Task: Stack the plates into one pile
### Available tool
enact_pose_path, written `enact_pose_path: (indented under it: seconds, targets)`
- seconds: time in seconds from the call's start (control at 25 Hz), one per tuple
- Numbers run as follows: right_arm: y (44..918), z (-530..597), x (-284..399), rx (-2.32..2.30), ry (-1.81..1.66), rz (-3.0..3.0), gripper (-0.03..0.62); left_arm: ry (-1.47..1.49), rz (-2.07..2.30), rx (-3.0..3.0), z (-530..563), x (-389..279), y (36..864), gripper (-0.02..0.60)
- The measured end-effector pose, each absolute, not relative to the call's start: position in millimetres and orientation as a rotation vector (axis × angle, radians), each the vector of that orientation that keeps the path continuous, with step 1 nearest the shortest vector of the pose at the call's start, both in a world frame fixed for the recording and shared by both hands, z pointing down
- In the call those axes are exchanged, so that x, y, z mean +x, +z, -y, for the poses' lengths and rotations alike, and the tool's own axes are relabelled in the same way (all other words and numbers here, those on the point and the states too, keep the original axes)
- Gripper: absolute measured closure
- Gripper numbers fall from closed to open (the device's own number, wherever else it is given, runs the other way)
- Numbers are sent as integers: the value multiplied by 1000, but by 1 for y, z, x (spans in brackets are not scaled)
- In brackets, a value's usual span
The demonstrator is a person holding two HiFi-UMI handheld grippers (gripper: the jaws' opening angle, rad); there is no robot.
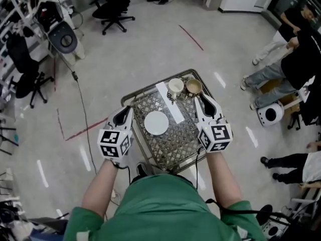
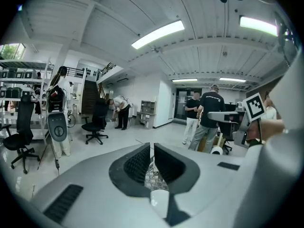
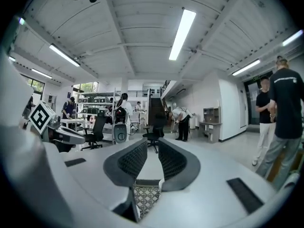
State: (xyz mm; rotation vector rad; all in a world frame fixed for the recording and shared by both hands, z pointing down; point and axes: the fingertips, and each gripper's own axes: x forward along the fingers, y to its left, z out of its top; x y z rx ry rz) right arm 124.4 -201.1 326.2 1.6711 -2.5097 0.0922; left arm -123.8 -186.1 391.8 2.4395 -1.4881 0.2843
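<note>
White plate (image 1: 156, 123) centres table (image 1: 173, 147); at side edges, left gripper (image 1: 124, 112) nearly closed, right gripper (image 1: 204, 102) slightly parted, both empty.

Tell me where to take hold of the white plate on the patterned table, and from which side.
Take the white plate by its left rim, coming in low from the left with the left tongs. It lies flat on the patterned table, so probably only the thin edge offers a hold. The white strip crowds its far-right side, while the left looks free.

Head view steeply down; others level
</note>
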Motion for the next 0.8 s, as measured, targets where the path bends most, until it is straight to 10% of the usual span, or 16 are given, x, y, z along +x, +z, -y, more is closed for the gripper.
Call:
enact_pose_path:
  seconds: [0.8]
  targets:
    - [254, 189, 125, 1715, -217, 2510, 505, 149, 1524, 2592, 219, -98, 316, 548]
